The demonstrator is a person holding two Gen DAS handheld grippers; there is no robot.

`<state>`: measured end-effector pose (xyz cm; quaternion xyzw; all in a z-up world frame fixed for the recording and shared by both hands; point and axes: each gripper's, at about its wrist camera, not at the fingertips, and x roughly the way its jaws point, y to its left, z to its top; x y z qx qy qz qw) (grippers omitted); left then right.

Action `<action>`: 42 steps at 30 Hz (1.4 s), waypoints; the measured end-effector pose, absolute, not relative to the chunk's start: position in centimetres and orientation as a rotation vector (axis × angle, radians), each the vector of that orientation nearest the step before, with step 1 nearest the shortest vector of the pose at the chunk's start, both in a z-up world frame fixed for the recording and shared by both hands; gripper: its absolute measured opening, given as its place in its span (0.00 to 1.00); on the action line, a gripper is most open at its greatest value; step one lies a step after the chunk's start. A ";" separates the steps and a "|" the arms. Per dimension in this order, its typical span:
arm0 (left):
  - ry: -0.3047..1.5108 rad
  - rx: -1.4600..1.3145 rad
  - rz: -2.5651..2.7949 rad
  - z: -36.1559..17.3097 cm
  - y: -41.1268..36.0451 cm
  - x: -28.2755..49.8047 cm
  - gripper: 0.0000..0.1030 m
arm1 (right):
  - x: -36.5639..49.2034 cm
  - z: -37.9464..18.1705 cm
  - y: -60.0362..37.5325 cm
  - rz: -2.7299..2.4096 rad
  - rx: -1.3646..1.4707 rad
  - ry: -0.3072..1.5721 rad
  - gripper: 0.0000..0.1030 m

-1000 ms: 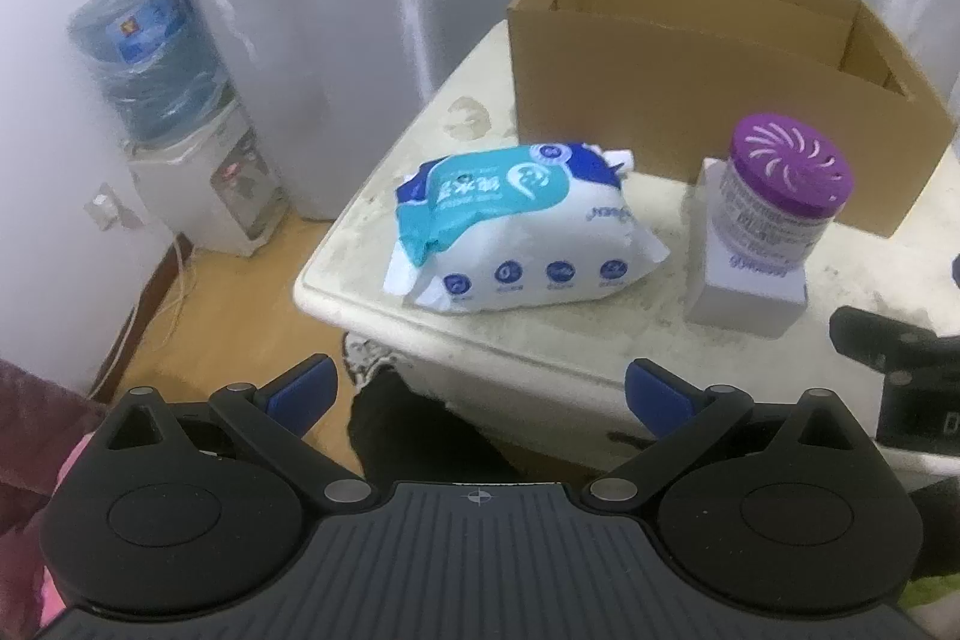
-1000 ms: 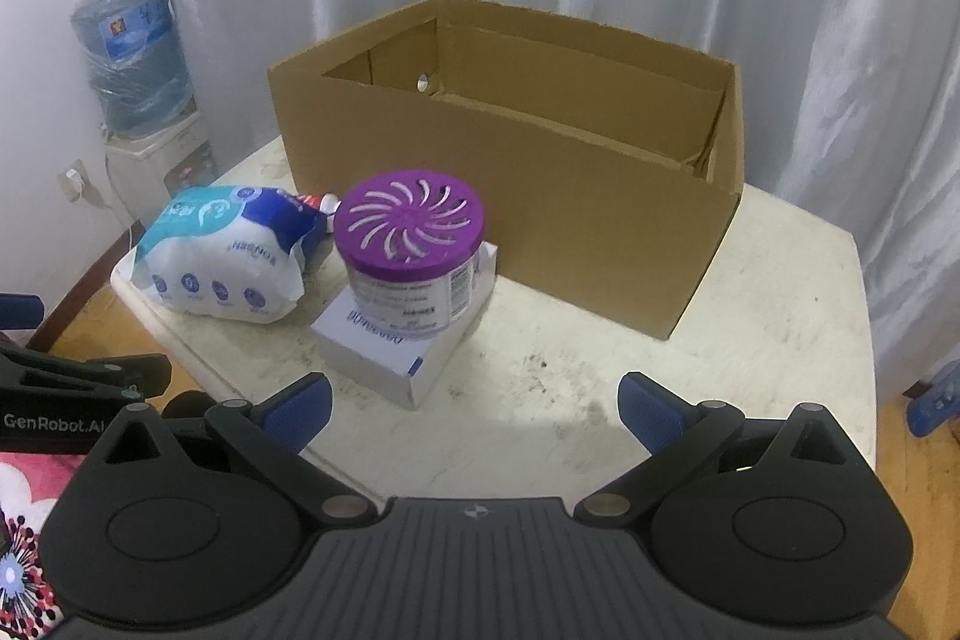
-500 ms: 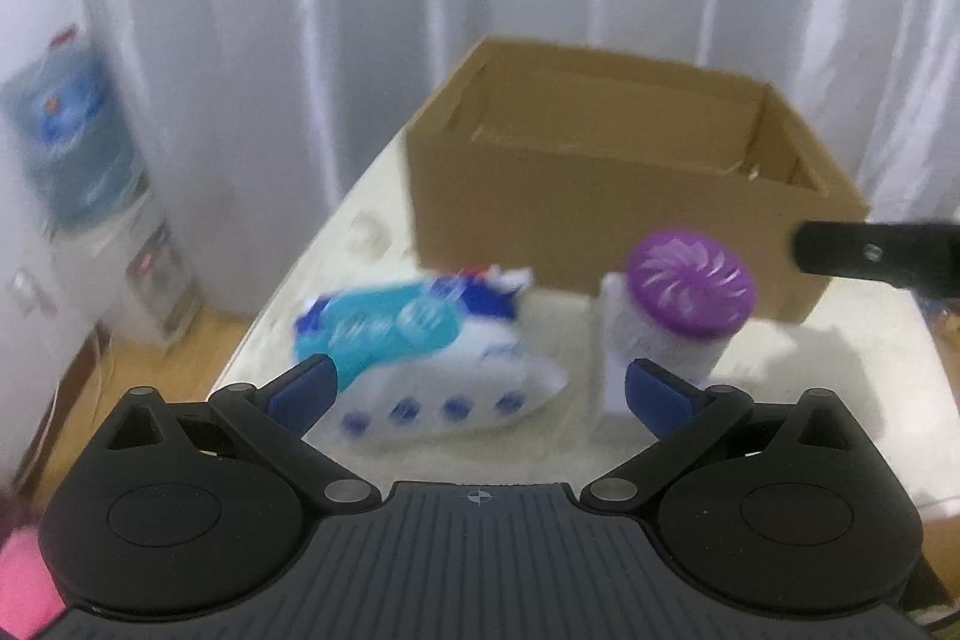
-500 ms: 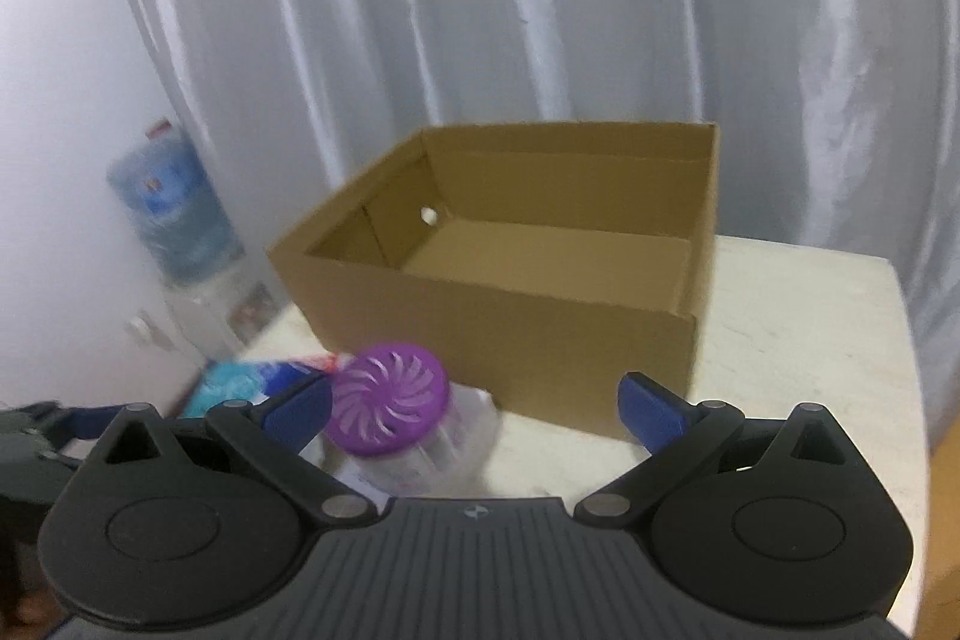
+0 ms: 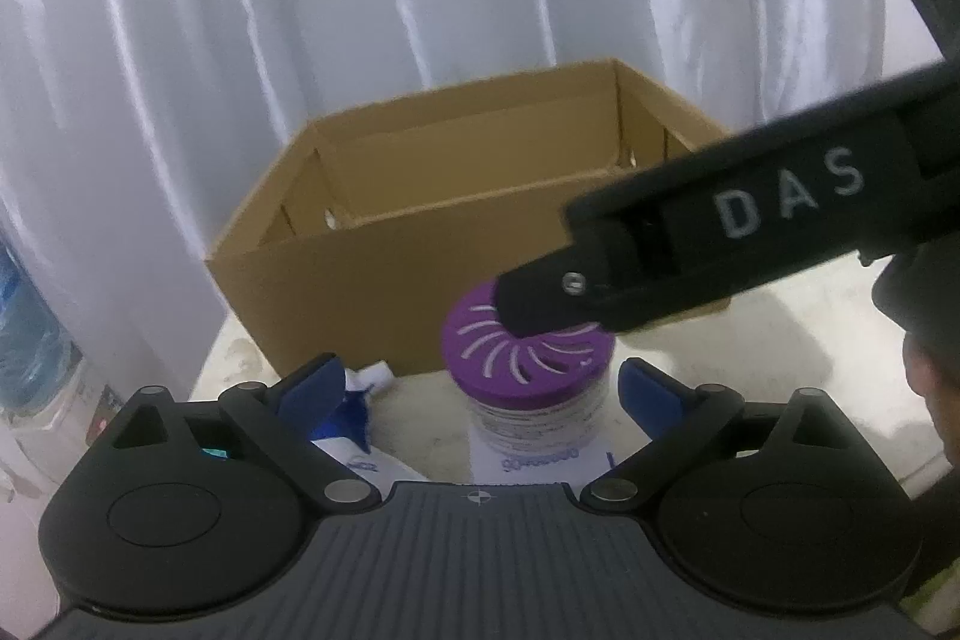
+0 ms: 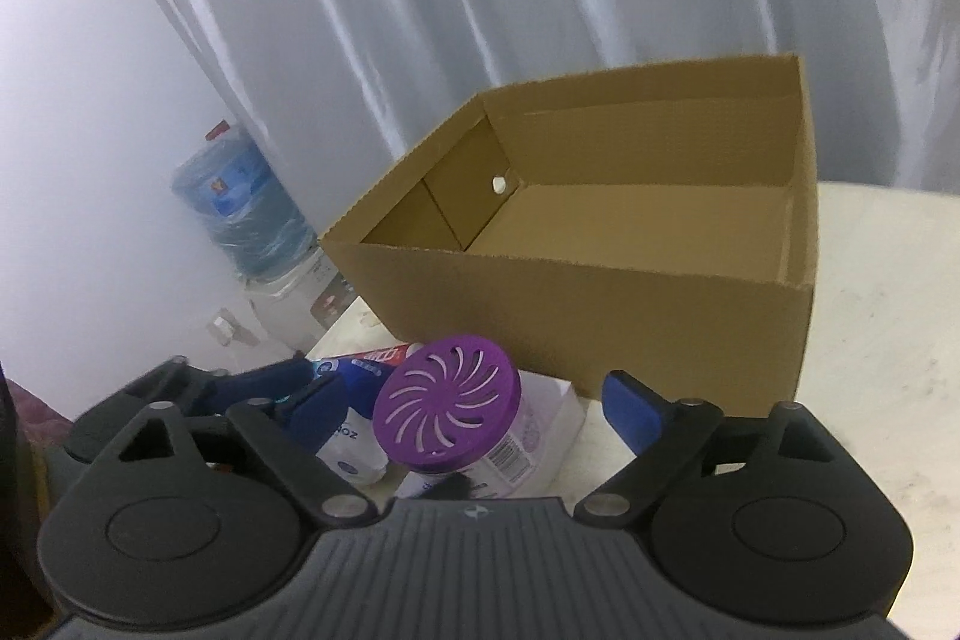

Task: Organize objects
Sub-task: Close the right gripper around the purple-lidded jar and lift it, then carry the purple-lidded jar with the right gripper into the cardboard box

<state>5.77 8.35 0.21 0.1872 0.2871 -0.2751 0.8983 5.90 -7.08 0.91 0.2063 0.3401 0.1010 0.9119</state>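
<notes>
An open brown cardboard box (image 5: 384,280) (image 6: 600,298) stands on a pale table. In front of it a jar with a purple vented lid (image 5: 516,358) (image 6: 444,412) sits on a white box (image 5: 540,463) (image 6: 558,409). A blue-and-white wipes pack (image 5: 354,430) (image 6: 348,454) lies to the jar's left, mostly hidden. My left gripper (image 5: 483,391) is open, jaws on either side of the jar but short of it. My right gripper (image 6: 474,403) is open above the jar; its black body (image 5: 720,232) crosses the left wrist view over the lid.
White curtains hang behind the table. A water dispenser with a blue bottle (image 6: 240,214) stands on the floor at the left. The table's bare top (image 6: 870,340) stretches to the right of the box.
Both grippers have moved in close over the jar and the wipes pack. The right gripper's body now crosses the left wrist view above the purple lid.
</notes>
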 end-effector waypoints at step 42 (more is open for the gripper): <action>0.660 0.317 -0.596 2.0 7.6 4.2 0.61 | 4.5 1.5 -8.0 0.270 0.496 0.715 0.44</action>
